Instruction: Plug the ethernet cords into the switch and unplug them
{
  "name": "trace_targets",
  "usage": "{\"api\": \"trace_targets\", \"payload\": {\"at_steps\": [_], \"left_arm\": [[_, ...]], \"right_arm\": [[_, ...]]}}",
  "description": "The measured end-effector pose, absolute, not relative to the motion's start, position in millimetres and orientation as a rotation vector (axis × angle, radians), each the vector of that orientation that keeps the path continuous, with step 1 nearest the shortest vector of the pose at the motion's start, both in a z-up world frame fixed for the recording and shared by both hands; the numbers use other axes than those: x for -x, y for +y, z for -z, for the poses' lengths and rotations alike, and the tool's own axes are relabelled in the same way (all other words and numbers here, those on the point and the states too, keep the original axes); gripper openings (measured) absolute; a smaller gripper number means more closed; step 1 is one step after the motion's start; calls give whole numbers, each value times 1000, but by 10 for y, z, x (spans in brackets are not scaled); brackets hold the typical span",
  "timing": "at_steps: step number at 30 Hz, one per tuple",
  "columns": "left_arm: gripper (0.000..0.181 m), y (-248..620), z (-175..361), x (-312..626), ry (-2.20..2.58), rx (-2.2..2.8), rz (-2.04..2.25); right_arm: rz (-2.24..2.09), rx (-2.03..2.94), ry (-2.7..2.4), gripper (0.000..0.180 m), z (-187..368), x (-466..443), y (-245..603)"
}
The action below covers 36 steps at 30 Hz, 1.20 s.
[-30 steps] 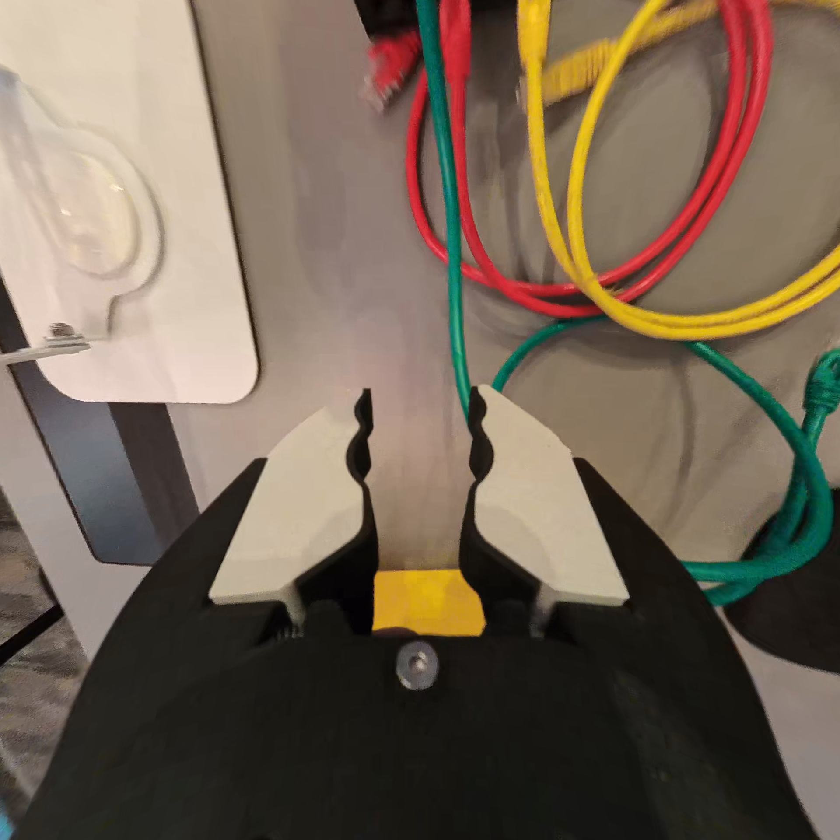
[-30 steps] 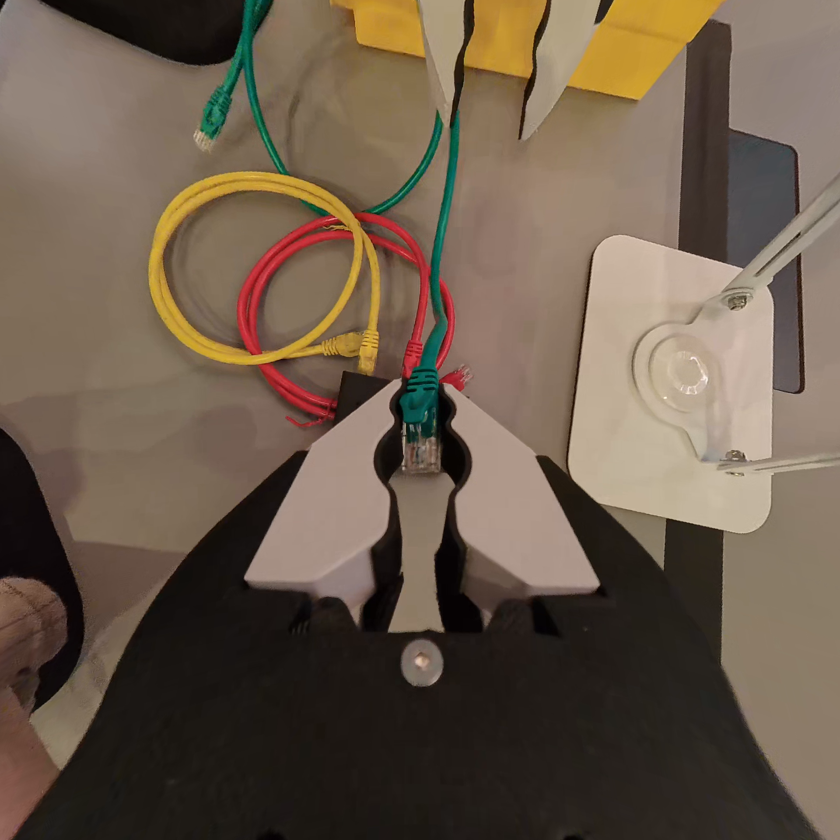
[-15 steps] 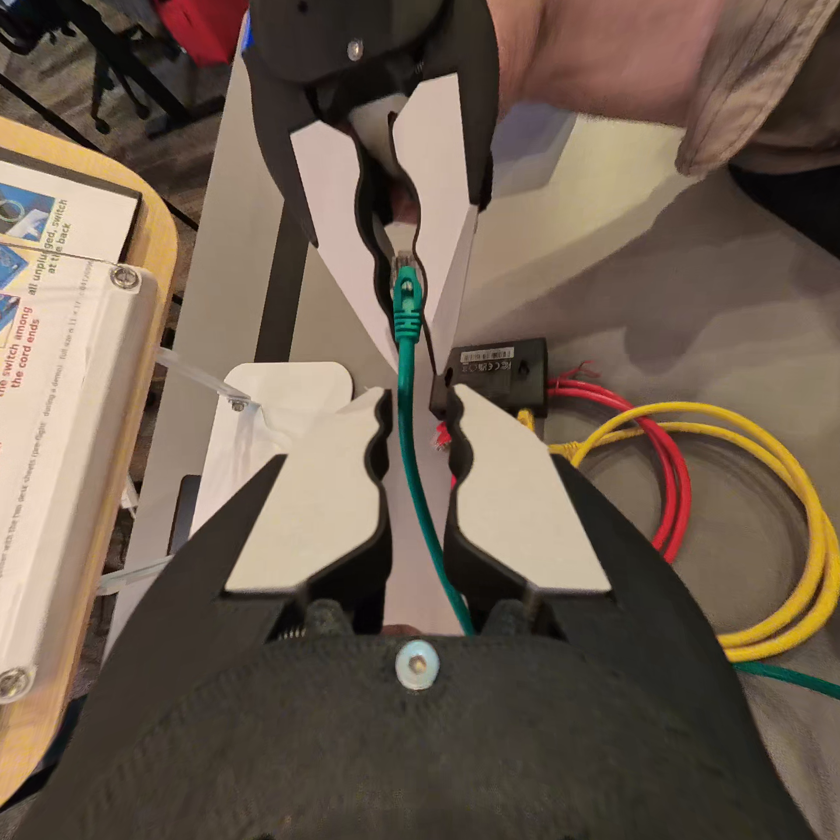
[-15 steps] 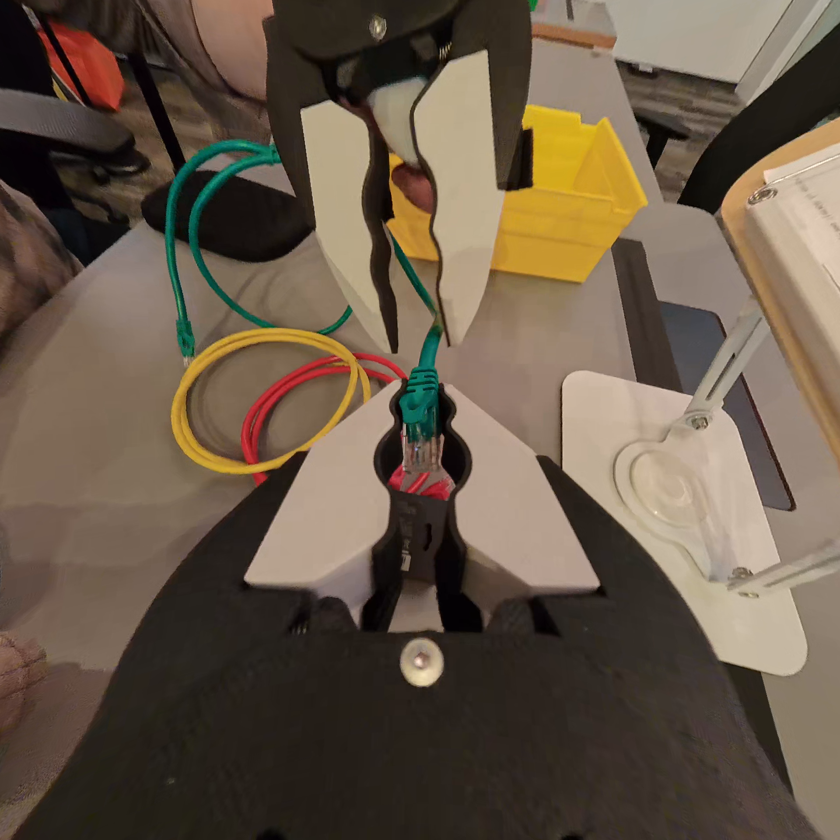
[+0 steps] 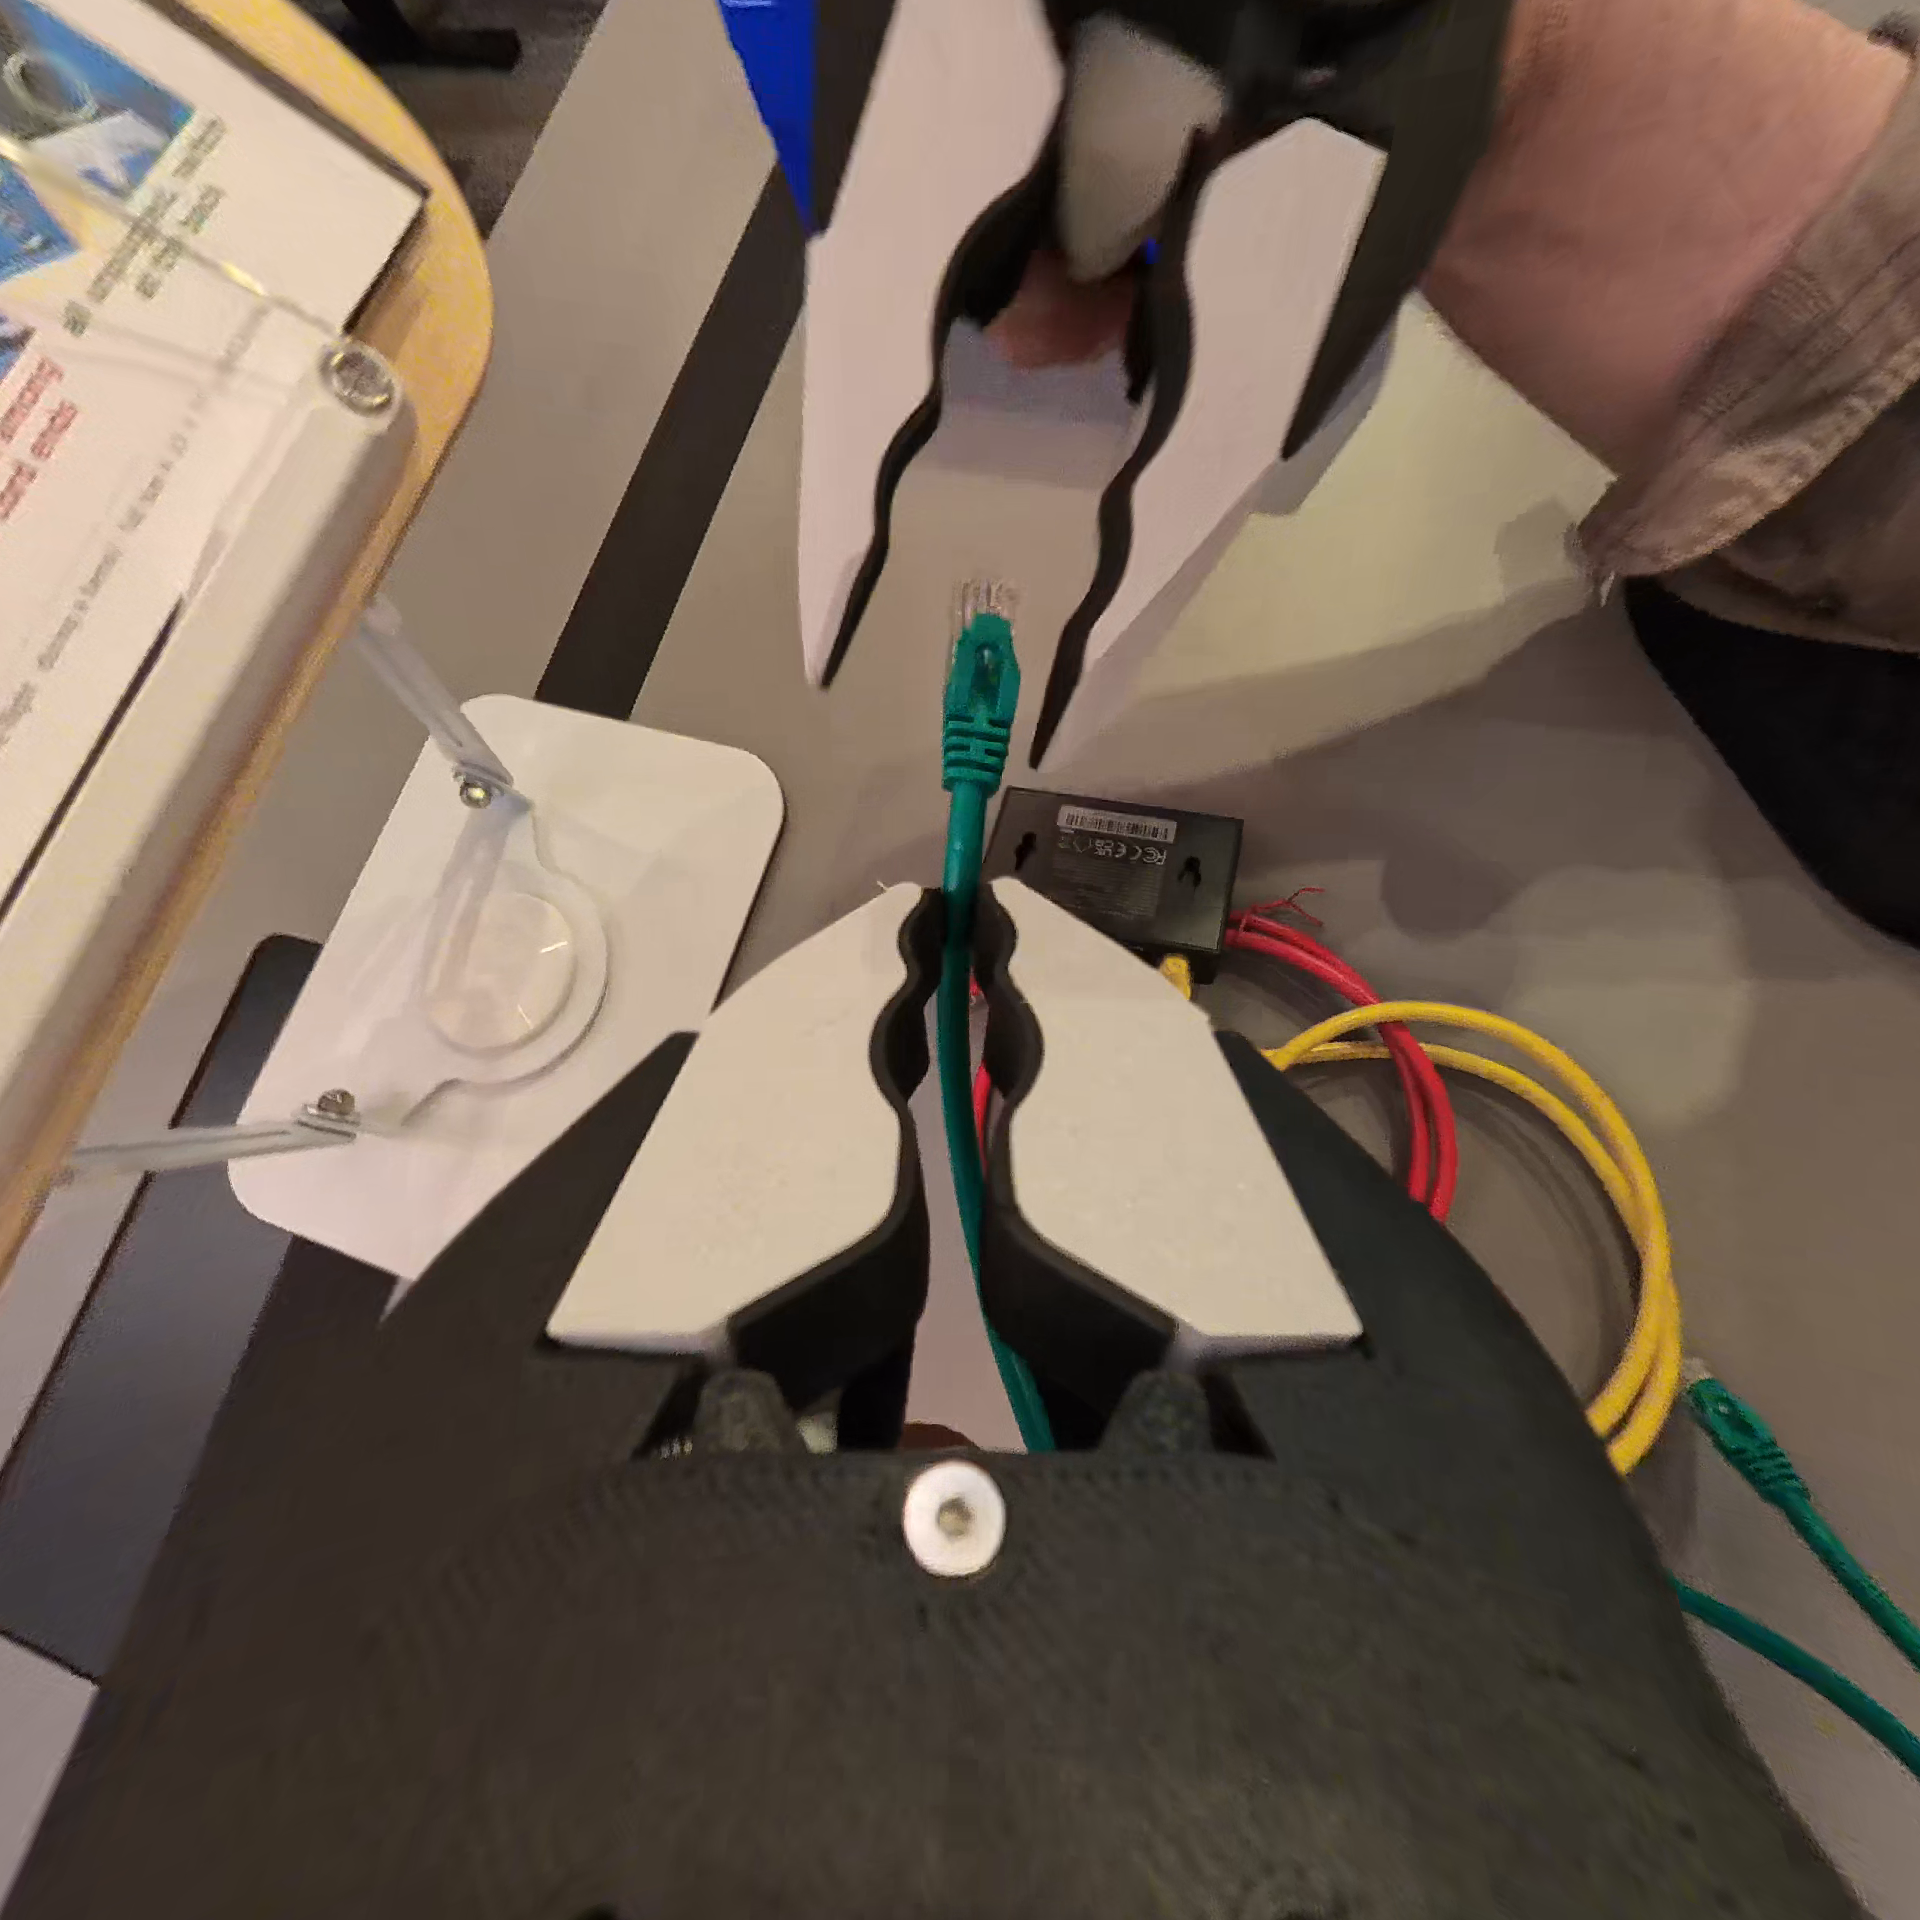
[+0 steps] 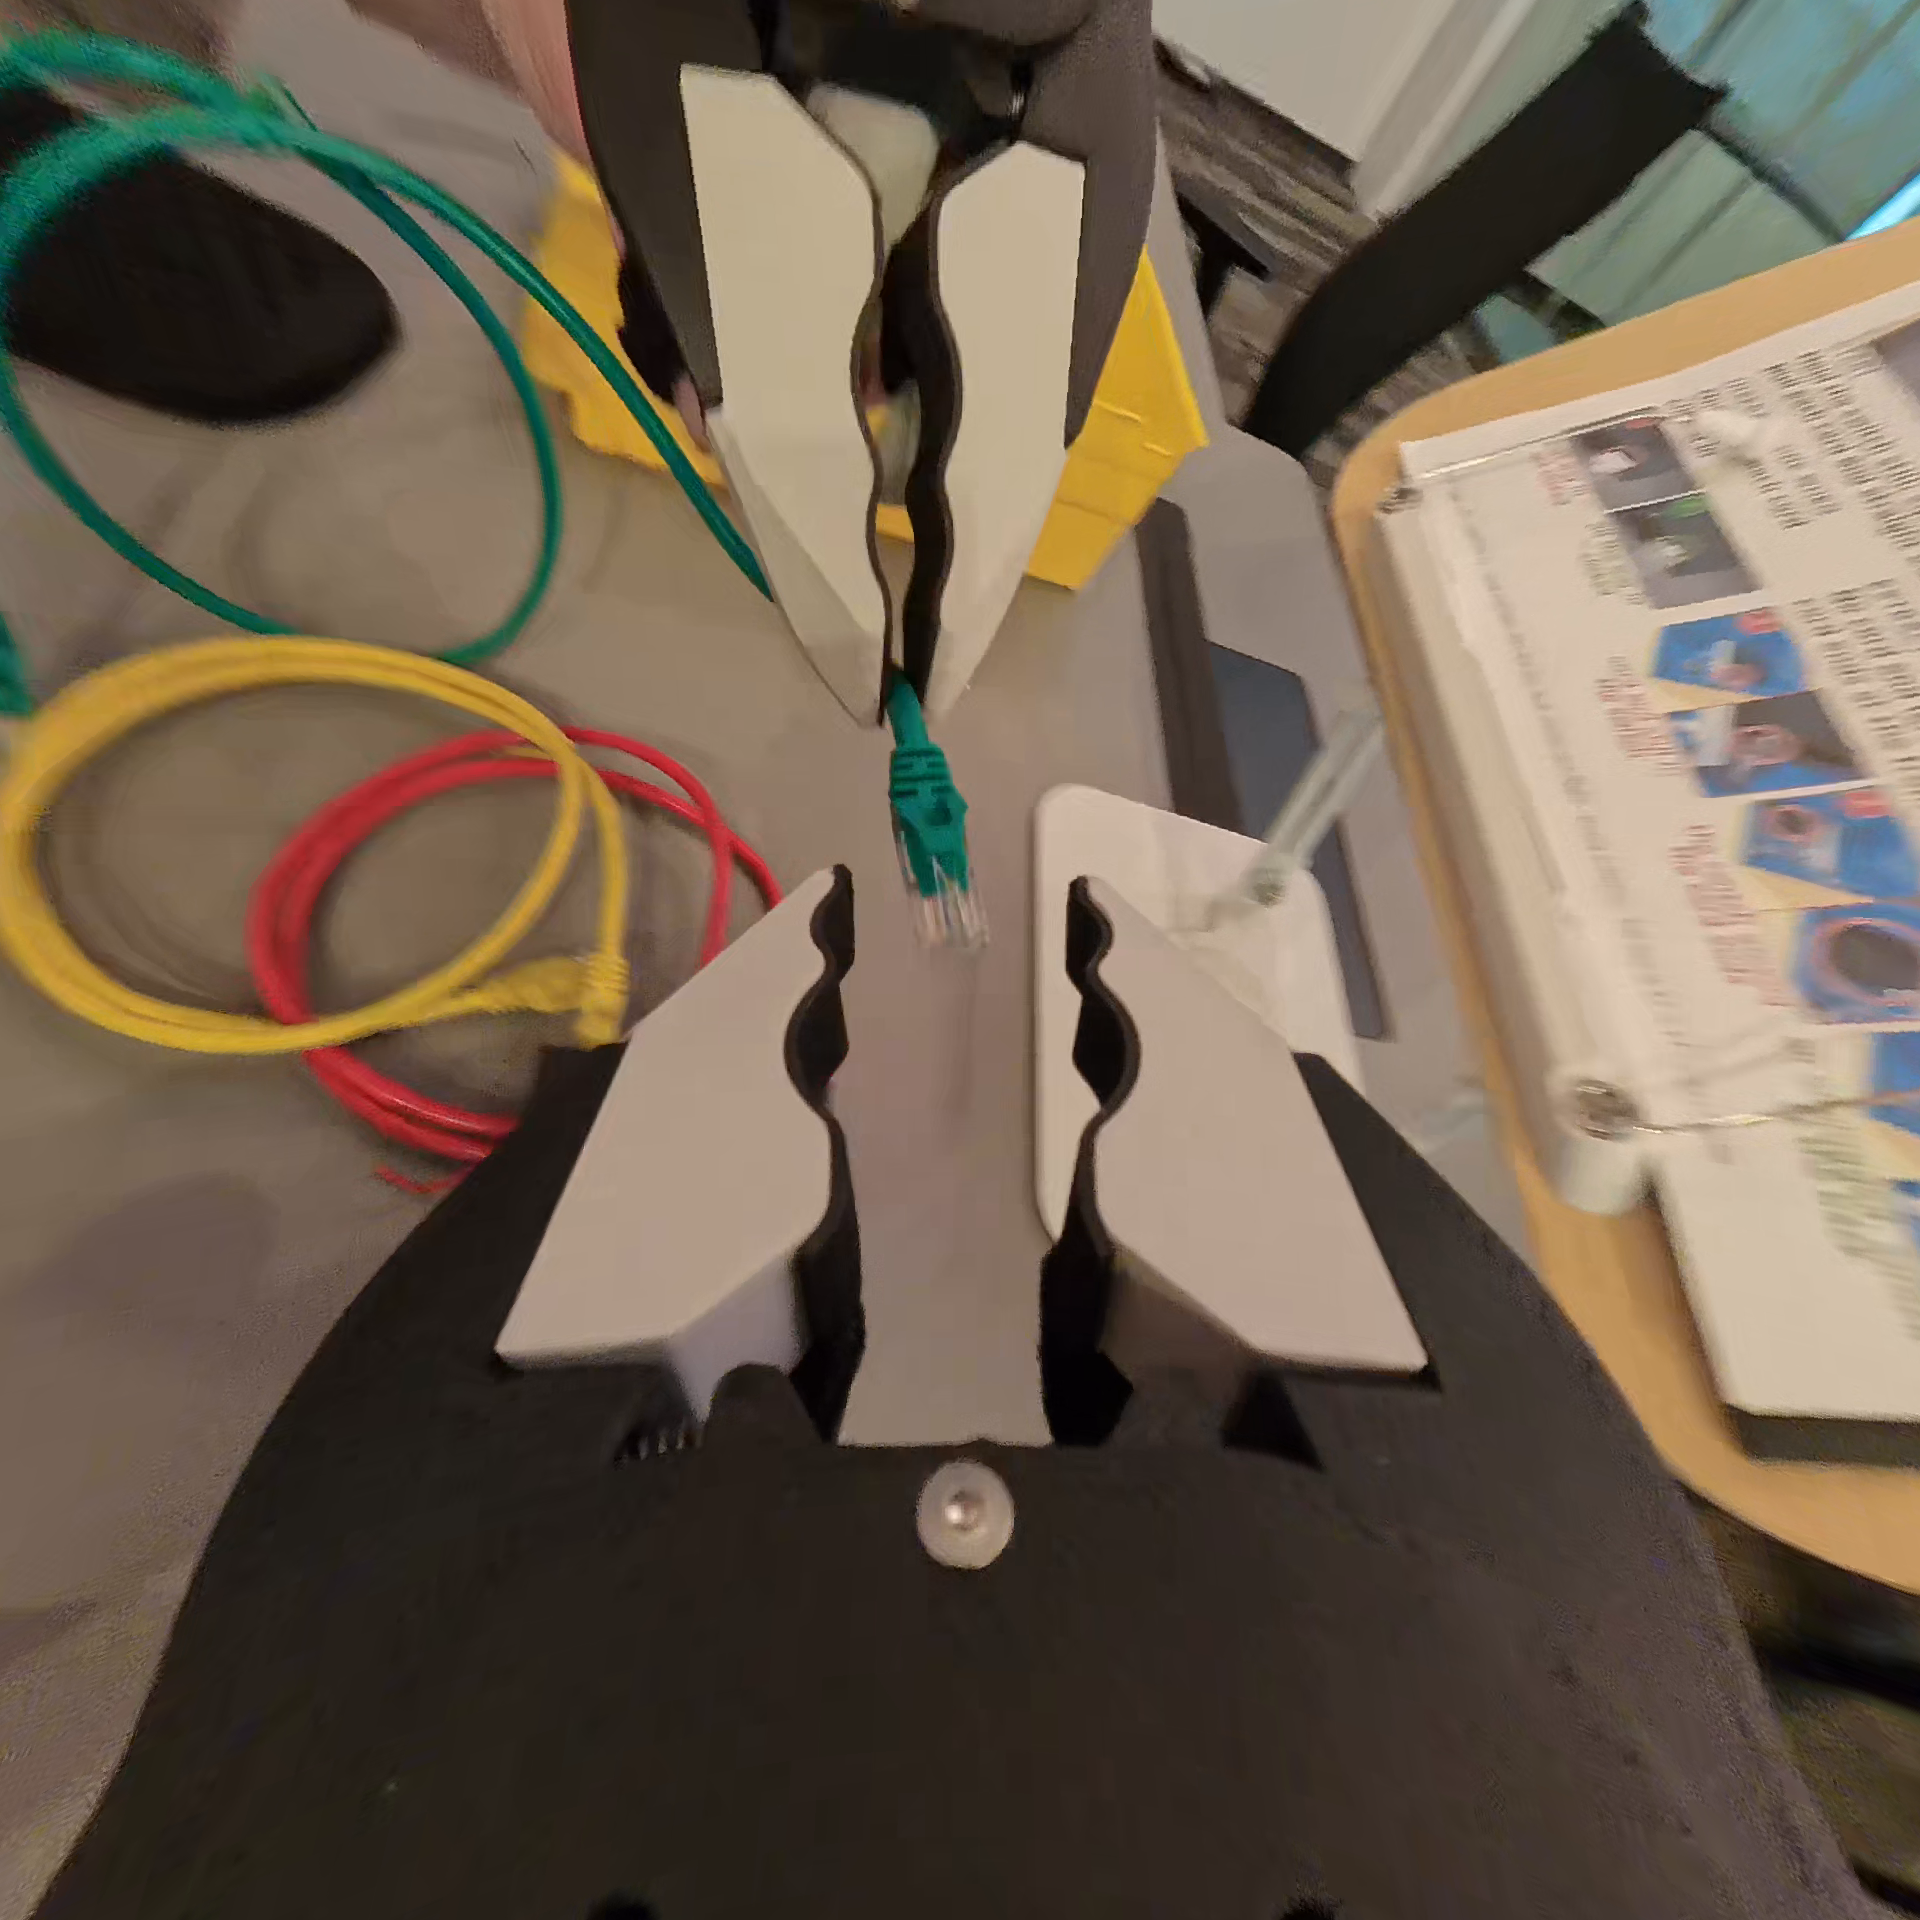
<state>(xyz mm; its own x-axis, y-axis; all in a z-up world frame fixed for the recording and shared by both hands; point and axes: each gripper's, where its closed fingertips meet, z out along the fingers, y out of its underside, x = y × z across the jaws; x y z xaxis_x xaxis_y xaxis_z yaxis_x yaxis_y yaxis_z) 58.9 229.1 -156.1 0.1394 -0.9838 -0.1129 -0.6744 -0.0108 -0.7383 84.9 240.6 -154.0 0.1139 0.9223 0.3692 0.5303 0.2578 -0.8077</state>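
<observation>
Item: left gripper point(image 5: 956, 904), black body, pale grey wavy-edged fingers; clamped on the thin green ethernet cord point(image 5: 961, 1039) a little behind its plug.

Item: green moulded plug with clear tip point(image 5: 980, 675), standing free beyond the left fingertips, pointing at the right gripper.

Item: right gripper point(image 6: 961, 883), same build; jaws spread wide, gripping nothing, plug tip just ahead of the gap between them.

Item: small black rectangular switch point(image 5: 1117, 878), on the grey table just beyond and right of the left fingertips, label side up; ports not visible.

Item: coiled yellow cord point(image 5: 1621, 1226) and coiled red cord point(image 5: 1423, 1091), right of the left gripper, beside the switch.

Risks, judged: held by the cord alone, the plug may droop or twist, so the right jaws could close off-centre or on the latch tab. Loose coils near the switch could snag or drag it.
</observation>
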Motion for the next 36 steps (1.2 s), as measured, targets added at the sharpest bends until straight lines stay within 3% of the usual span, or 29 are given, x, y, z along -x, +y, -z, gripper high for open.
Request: {"api": "trace_targets", "payload": {"at_steps": [5, 10, 18, 24, 26, 31, 36], "left_arm": [[6, 2422, 1523, -486, 1482, 1934, 726], [6, 2483, 1479, -413, 1381, 2057, 871], [6, 2440, 1393, -381, 1341, 2105, 1011], [6, 2458, 1315, -351, 1347, 2044, 1026], [29, 2489, 1233, -360, 1360, 1965, 976], [63, 2489, 1039, -458, 1399, 1811, 924], [75, 2500, 878, -556, 1368, 1698, 991]], "right_arm": [[0, 1336, -1548, 46, 1359, -894, 2648], [318, 1215, -1540, 41, 1201, -757, 2746], [468, 1133, -1562, 16, 1281, -552, 2797], [420, 1130, -1525, 15, 1226, -514, 2782], [375, 1130, -1504, 14, 1200, -504, 2771], [288, 1109, -1431, 15, 1081, -447, 2737], [128, 1094, -1271, 14, 871, -429, 2717]]}}
